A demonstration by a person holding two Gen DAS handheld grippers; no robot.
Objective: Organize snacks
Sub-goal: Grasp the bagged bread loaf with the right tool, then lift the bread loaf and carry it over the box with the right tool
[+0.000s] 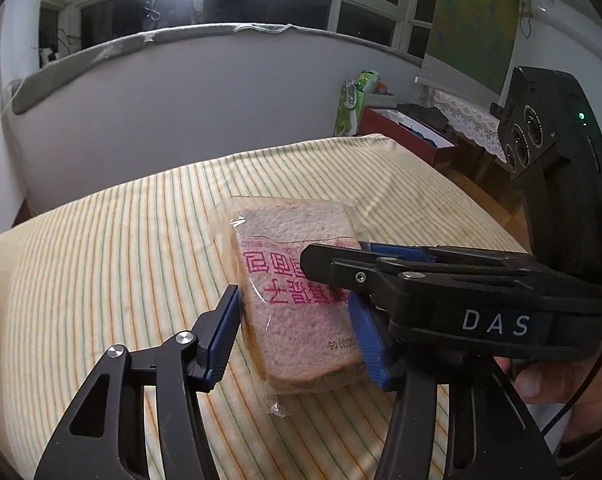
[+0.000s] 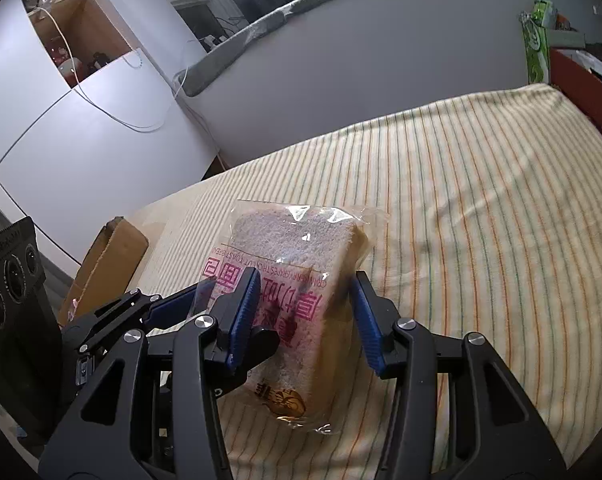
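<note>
Left wrist view: the left gripper point(image 1: 293, 332) has its blue pads on both sides of a bagged bread slice point(image 1: 297, 300), closed against it, while the right gripper point(image 2: 307, 316) straddles the same bread point(image 2: 293, 280) with its jaws partly open, one pad touching, the other just beside. Bread lies on the striped cloth point(image 2: 481, 200), with a cardboard box point(image 2: 105, 264) near the cloth's edge.
</note>
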